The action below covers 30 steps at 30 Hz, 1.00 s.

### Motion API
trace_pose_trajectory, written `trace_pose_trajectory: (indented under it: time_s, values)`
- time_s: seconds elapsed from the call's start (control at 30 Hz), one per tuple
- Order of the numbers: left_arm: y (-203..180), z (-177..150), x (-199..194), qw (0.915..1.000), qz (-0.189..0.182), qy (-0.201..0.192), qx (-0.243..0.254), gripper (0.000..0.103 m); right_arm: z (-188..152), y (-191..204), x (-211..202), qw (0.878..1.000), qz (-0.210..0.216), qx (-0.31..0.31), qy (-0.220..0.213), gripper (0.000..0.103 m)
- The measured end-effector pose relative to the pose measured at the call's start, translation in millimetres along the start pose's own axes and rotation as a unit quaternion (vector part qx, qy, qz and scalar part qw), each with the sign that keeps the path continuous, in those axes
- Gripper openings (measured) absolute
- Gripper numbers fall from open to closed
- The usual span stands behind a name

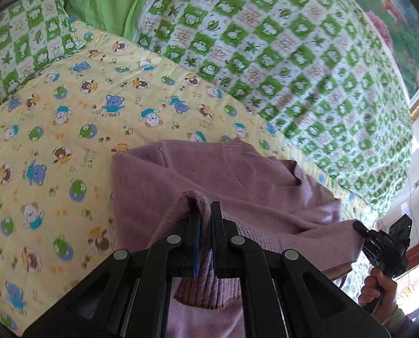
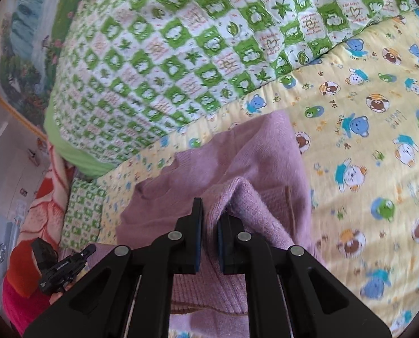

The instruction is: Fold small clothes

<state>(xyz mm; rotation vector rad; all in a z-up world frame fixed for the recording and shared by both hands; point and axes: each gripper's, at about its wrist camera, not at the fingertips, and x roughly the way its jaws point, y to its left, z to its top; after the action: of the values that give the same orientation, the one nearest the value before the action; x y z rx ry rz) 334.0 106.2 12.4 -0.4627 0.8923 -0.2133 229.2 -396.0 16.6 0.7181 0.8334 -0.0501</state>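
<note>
A small mauve knitted sweater [image 1: 209,177] lies on a yellow bear-print sheet [image 1: 54,140]. My left gripper [image 1: 206,211] is shut on a ribbed edge of the sweater and lifts it in a fold. The right gripper [image 1: 361,229] shows at the right of the left wrist view, pinching another edge. In the right wrist view my right gripper [image 2: 210,211] is shut on a bunched fold of the sweater [image 2: 251,155], raised above the sheet [image 2: 378,140]. The left gripper [image 2: 88,249] appears at lower left there, at the sweater's far edge.
A green and white checked quilt [image 1: 293,56] is heaped along the far side of the bed, with a plain green cloth [image 1: 105,2] behind it. A framed landscape picture [image 1: 400,22] hangs on the wall. An orange patterned blanket [image 2: 49,197] lies off the bed's end.
</note>
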Motion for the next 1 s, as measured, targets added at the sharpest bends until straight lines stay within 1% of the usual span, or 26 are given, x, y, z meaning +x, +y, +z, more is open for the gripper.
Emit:
trace_pose_trajectory:
  time_s: [0.17, 0.37, 0.43, 0.47, 0.53, 0.57, 0.6, 0.63, 0.67, 0.7, 0.73, 0.8, 0.87, 0.93, 1.0]
  values:
    - [14, 18, 40, 0.9998, 0.013, 0.011, -0.007, 0.004, 15, -14, 31, 1.0, -0.021, 0.017, 0.002, 0.01]
    - [25, 29, 74, 0.9991, 0.03, 0.027, -0.009, 0.005, 25, -27, 56, 0.999, -0.039, 0.032, 0.008, 0.011]
    - [25, 31, 78, 0.9989, 0.036, 0.031, -0.005, 0.008, 27, -28, 62, 0.998, -0.045, 0.037, 0.008, 0.012]
    - [26, 32, 80, 0.9986, 0.038, 0.035, -0.006, 0.012, 28, -28, 63, 0.998, -0.047, 0.039, 0.008, 0.013]
    - [28, 35, 77, 0.9984, 0.033, 0.042, -0.016, 0.019, 30, -30, 65, 0.998, -0.045, 0.049, 0.008, 0.016]
    - [30, 36, 71, 0.9985, 0.033, 0.038, -0.022, 0.03, 31, -30, 65, 0.997, -0.045, 0.055, 0.01, 0.019]
    - [30, 37, 65, 0.9985, 0.038, 0.03, -0.023, 0.045, 33, -31, 64, 0.997, -0.045, 0.065, 0.012, 0.022]
    - [31, 37, 56, 0.9984, 0.048, 0.02, -0.023, 0.052, 35, -32, 60, 0.996, -0.041, 0.073, 0.007, 0.028]
    - [33, 38, 44, 0.9984, 0.052, 0.004, -0.022, 0.058, 36, -33, 54, 0.996, -0.036, 0.079, -0.005, 0.039]
    - [33, 39, 37, 0.9984, 0.052, -0.002, -0.023, 0.058, 39, -33, 45, 0.996, -0.037, 0.082, -0.021, 0.046]
    - [33, 39, 27, 0.9983, 0.053, -0.009, -0.023, 0.058, 41, -33, 37, 0.995, -0.042, 0.081, -0.034, 0.056]
    - [28, 36, 4, 0.9986, 0.044, -0.025, -0.014, 0.058, 44, -31, 21, 0.995, -0.04, 0.074, -0.056, 0.056]
    - [16, 28, -13, 0.9991, 0.029, -0.029, 0.007, 0.058, 43, -27, 10, 0.996, -0.027, 0.06, -0.06, 0.056]
    - [-5, 10, -25, 0.9986, 0.01, -0.016, 0.049, 0.058, 37, -14, 2, 0.998, -0.018, 0.025, -0.06, 0.056]
    - [-23, -9, -26, 0.9968, -0.01, 0.006, 0.08, 0.058, 23, 3, -7, 0.998, -0.004, -0.027, -0.053, 0.056]
